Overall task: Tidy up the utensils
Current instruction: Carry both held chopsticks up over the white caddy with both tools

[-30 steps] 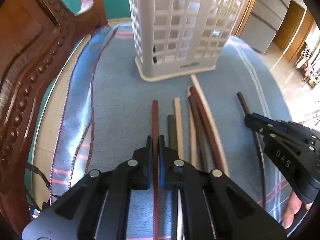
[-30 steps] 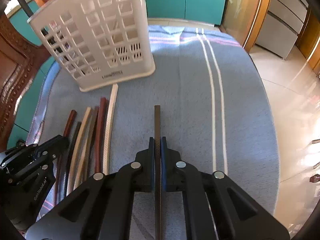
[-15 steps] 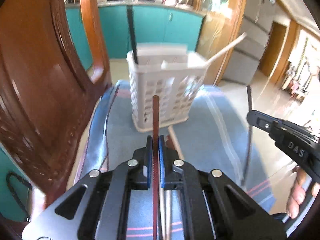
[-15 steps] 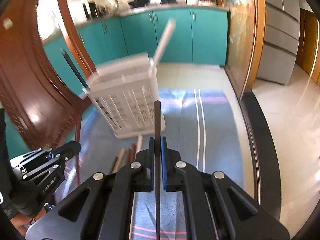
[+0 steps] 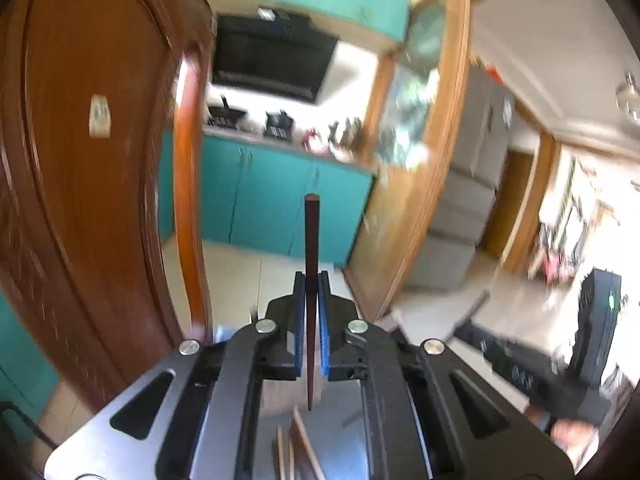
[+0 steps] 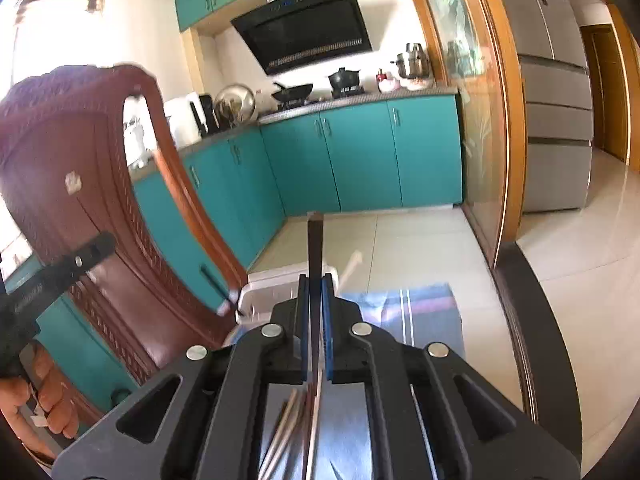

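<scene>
While each tool holds one chopstick, both sticks point up and away from the white basket [image 6: 286,280]. The left tool [image 5: 311,320] is squeezed tight on a reddish-brown chopstick [image 5: 311,240]. The right tool [image 6: 315,320] is squeezed tight on a dark chopstick [image 6: 315,240]. In the right view the basket sits low down, just past the right tool, on a blue striped cloth [image 6: 420,312] that covers the surface. A pale stick [image 6: 351,266] and a black stick [image 6: 214,282] already lean out of the basket. More chopsticks [image 6: 288,428] lie on the cloth, below the right tool and nearer than the basket.

These sticks look thin, light and stiff, so I think they will not bend. They also look smooth, so one could slip or spin between the blue pads [image 5: 323,332]. I think a hold near the middle works best, with the thin end free to drop into the basket.

The left view is blurry, and the basket does not show there at all. The other tool is only a dark smear in that view. The tool bodies hide the lower part of each held stick. How many sticks lie on the cloth is hard to count. The inside of the basket is hidden too.
</scene>
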The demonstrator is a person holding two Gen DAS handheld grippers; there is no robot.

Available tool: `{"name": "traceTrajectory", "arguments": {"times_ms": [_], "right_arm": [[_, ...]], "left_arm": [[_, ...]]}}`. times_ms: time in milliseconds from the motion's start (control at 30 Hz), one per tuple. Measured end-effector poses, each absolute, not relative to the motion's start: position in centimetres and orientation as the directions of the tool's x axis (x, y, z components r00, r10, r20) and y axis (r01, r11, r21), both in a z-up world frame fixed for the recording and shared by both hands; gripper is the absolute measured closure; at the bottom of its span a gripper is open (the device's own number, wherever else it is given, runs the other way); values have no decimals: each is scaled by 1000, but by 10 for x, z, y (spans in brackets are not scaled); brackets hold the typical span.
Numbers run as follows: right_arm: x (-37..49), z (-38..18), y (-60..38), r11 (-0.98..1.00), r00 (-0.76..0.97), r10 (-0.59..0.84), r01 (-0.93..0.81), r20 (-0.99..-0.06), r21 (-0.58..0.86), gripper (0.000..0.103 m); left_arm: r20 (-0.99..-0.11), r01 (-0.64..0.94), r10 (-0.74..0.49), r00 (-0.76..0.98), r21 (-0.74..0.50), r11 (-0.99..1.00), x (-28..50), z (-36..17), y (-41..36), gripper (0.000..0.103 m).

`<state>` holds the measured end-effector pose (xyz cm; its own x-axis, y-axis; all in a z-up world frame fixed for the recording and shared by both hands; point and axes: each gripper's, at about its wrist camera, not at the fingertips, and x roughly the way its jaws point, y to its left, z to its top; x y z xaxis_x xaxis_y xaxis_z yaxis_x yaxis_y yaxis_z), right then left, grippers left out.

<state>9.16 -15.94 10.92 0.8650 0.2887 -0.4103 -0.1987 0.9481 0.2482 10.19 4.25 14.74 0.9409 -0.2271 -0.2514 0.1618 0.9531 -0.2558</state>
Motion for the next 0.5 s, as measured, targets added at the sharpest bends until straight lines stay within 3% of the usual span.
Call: {"name": "traceTrajectory", "arguments": {"times_ms": [167, 367, 500], "right_arm": [[110, 130, -161, 937, 885, 296, -196, -360, 287, 96], [131, 136, -161, 927, 950, 235, -156, -204, 341, 96], [162, 105, -151, 920, 946, 222, -124, -234, 371, 96]], "left_arm": [[-150, 34, -73, 986, -243, 969, 139, 146, 44, 96], [-283, 14, -77, 956, -220, 975, 199, 101, 36, 96], [-353, 13, -72, 933, -168, 986, 221, 78, 24, 96]]}}
